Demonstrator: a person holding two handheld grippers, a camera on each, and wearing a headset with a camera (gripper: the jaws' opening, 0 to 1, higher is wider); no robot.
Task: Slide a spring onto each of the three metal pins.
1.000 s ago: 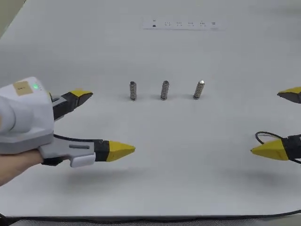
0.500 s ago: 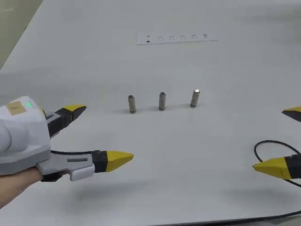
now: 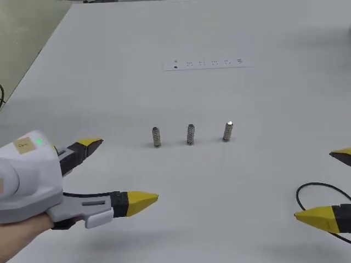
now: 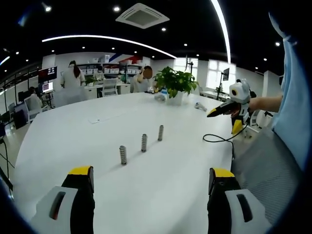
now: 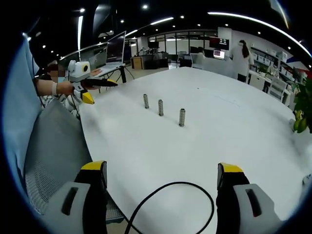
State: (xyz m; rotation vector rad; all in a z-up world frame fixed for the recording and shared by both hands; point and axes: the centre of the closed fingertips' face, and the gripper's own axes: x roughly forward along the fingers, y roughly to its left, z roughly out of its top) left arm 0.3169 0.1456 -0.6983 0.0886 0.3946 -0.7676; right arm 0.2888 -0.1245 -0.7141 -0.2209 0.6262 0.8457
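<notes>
Nearest, the left tongs hang low over the bench at the left of the head view, held in a hand. The jaws are spread wide, yellow tips pointing right, with nothing between them. A green light shows on the white body.

The right tongs are at the right edge, about level with the left pair. Their jaws are likewise wide apart, tips pointing left, nothing gripped. In the right gripper view a black cable loops across the gap between the two jaws, unpinched.

The two pairs are well apart from each other and from the work.

Farther out, mid-bench, three pins stand upright in an evenly spaced row: left pin, middle pin, right pin. Each wears a spring wound round it, with coils from the base up. The right pin's top shows bright above its coil. The other two tops are too small to judge. The row lies beyond both pairs of tongs, roughly midway between them.

Beyond the row, a white power strip lies flat on the bench, well apart from the pins.

At the far end of the bench, in the left gripper view, stands a potted plant. Behind it are desks and people in an open office, with the ceiling lights on.
</notes>
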